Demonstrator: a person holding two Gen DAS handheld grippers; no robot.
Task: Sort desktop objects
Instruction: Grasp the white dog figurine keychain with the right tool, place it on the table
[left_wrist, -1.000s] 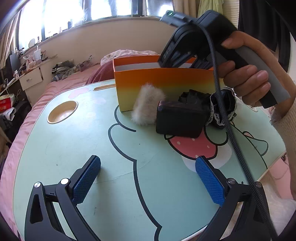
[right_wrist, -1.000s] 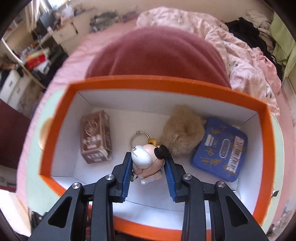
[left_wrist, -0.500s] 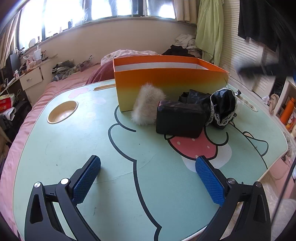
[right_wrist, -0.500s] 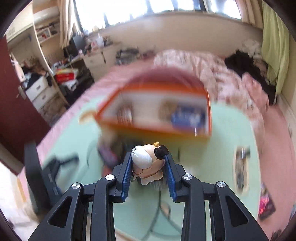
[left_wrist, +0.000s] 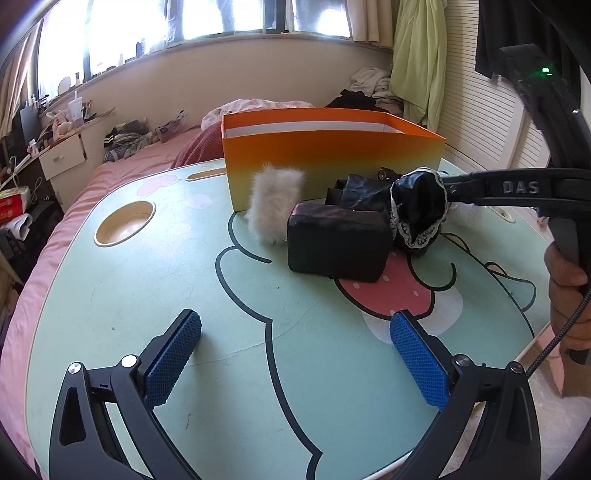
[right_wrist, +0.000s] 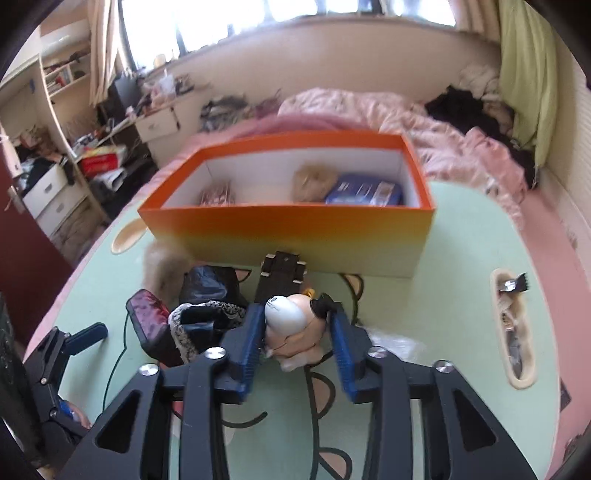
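While your table (left_wrist: 147, 295) carries the orange box (right_wrist: 295, 229), which stands at its far side, your left gripper (left_wrist: 295, 350) hovers low over the near side, spread wide and holding nothing. Your right gripper (right_wrist: 295, 332) is clenched on the small dog figurine (right_wrist: 291, 325), held in front of the box just beside the black lace-trimmed pouch (left_wrist: 419, 210).

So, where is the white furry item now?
In the left wrist view, the white furry item stands on the table's far side, against the orange box, left of the black pouch.
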